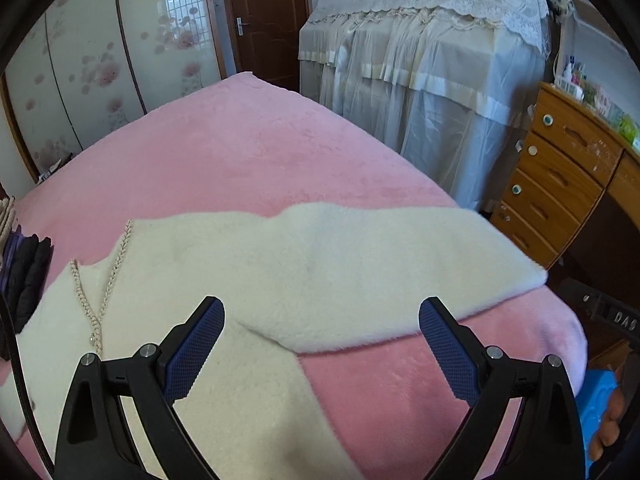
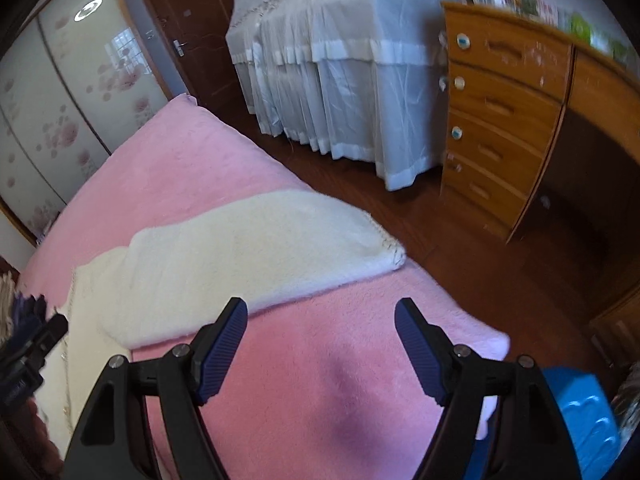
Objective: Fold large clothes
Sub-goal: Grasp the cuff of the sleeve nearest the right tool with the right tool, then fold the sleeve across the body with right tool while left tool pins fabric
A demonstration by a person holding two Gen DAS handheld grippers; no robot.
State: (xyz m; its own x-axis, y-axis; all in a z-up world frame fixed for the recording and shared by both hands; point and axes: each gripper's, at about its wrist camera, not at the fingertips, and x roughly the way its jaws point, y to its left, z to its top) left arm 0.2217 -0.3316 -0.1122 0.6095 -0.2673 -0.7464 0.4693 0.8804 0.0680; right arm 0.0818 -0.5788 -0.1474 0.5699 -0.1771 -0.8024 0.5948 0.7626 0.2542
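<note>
The pink bed [image 1: 248,160] fills most of what lies ahead of both my tongs, its plush cover running away from me toward the flowered wardrobe doors [image 1: 100,64] far off to the front left. Beyond the bed's far right side stands a tall piece of furniture draped in white lace [image 1: 424,52], and nearer on the right a wooden chest of drawers [image 2: 504,120] on the dark wood floor [image 2: 440,232].

On the bed lies the cream fleece garment [image 1: 320,264], spread flat. Its body sits under and to the left of my left tongs [image 1: 321,328], with a braided trim [image 1: 114,272] running along its opening further left; one long sleeve stretches across in front of those tongs to the right, ending near the bed's right edge. From my right tongs [image 2: 321,326] that sleeve lies just ahead and to the left, its cuff [image 2: 390,252] at the bed's edge.

Both tongs are spread wide and pinch nothing; the left hangs above the fleece, the right above bare pink cover.

A pile of dark folded clothes [image 1: 28,276] sits at the far left, and a blue plastic thing [image 2: 580,420] shows low at my right.
</note>
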